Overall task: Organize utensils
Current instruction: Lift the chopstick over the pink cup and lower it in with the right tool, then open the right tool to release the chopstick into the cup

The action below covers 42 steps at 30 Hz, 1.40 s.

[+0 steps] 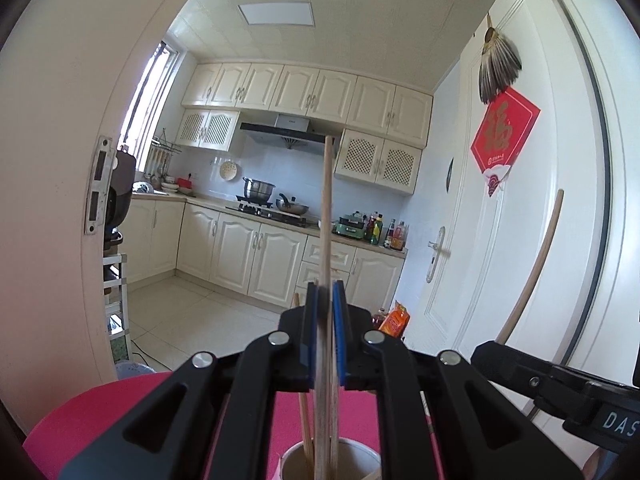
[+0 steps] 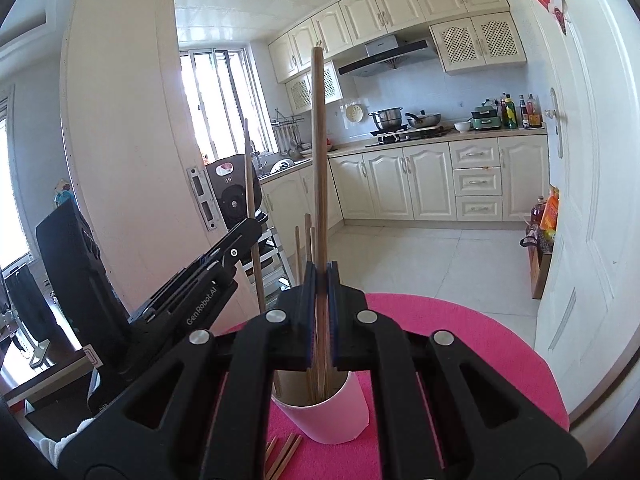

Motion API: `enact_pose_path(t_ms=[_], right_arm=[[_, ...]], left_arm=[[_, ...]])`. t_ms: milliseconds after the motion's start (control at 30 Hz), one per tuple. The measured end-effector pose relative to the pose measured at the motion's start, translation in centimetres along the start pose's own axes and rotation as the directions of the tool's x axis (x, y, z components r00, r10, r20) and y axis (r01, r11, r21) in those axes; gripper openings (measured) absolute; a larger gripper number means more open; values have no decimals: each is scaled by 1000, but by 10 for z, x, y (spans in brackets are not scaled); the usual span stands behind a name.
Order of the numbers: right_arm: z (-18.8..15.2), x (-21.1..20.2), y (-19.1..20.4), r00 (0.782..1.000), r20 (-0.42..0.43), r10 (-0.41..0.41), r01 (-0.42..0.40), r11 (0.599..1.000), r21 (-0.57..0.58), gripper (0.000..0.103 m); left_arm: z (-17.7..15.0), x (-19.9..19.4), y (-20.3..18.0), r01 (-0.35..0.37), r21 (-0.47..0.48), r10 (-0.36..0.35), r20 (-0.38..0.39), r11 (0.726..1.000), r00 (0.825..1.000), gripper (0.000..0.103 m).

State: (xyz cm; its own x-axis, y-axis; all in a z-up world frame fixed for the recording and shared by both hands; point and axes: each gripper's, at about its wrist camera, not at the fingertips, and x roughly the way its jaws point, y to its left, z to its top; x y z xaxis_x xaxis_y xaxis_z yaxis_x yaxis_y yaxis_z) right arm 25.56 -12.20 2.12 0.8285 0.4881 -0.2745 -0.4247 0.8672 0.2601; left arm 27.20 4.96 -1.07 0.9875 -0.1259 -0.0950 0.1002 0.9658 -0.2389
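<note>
Pink round table mat (image 2: pixel 472 344) under everything, near an open white door (image 2: pixel 580 200). White paper cup (image 2: pixel 332 412) upright on the mat, holding several wooden chopsticks (image 2: pixel 301 252) standing on end. Left gripper (image 1: pixel 325 336) closed on a pale wooden chopstick (image 1: pixel 327 208), held upright directly above the cup (image 1: pixel 360 456); lower end inside the cup mouth. Right gripper (image 2: pixel 321 312) closed on a darker wooden chopstick (image 2: pixel 319 152), also upright, lower end down in the cup. Left gripper (image 2: pixel 224 264) seen from the right wrist just beside the cup. Three loose chopsticks (image 2: pixel 286 454) flat on the mat, close to the cup base.
</note>
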Motion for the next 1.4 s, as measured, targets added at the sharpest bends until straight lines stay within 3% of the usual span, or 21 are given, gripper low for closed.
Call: enact_pose_path(t_ms=[33, 67, 833, 900, 1033, 1267, 1400], right_arm=[[-1, 1, 0, 1000, -3, -4, 4, 1000, -2, 6], [-2, 1, 0, 1000, -6, -6, 6, 1000, -1, 6], [-4, -2, 13, 997, -47, -62, 63, 998, 16, 7], [-5, -4, 14, 996, -48, -78, 78, 997, 15, 13], [-3, -19, 15, 995, -18, -98, 99, 995, 22, 45], [0, -49, 24, 995, -5, -104, 104, 994, 14, 45], [-6, -59, 30, 994, -49, -101, 100, 995, -10, 45]], left_arm=[[0, 0, 1, -4, -6, 4, -13, 1000, 1000, 22], [-1, 0, 3, -10, -9, 9, -17, 1000, 1000, 25], [13, -42, -2, -38, 59, 41, -51, 998, 998, 38], [15, -48, -2, -42, 64, 45, -50, 997, 998, 40], [19, -63, -3, -46, 72, 50, -51, 996, 997, 44], [28, -92, -4, -59, 80, 64, -60, 995, 996, 48], [27, -104, -6, -62, 91, 73, -124, 994, 990, 51]])
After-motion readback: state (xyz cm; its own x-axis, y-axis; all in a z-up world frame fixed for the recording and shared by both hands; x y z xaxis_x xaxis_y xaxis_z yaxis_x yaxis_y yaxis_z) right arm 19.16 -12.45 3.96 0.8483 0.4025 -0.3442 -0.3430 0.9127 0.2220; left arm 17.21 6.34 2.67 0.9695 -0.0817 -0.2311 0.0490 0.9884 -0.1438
